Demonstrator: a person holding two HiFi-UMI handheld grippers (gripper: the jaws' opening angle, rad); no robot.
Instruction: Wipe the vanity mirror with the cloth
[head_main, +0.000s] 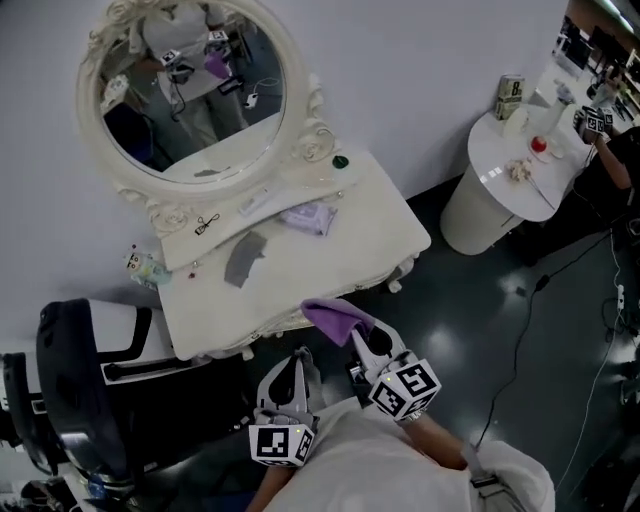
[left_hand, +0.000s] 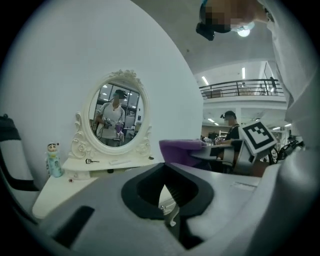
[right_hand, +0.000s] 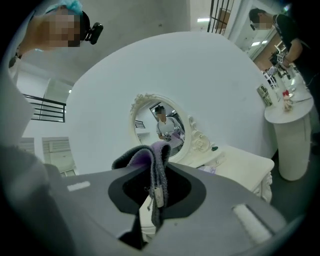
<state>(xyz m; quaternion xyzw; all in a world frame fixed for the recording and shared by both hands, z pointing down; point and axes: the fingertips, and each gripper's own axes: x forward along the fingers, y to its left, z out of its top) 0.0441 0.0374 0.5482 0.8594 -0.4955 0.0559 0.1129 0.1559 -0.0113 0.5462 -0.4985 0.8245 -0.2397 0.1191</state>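
Tightly in right hand-held gripper (right_hand: 153, 196), purple cloth (right_hand: 150, 159) (mirror (head_main: 195, 95) ahead)

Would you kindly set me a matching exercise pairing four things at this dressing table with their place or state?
Things:
1. purple cloth
2. grey cloth
3. figurine
4. left gripper

Place or state:
A. jaws together, nothing held
B. standing just left of the vanity mirror
C. lying flat on the table
D. clamped in the right gripper

Pairs: 1-D, 2-C, 3-B, 4-A.
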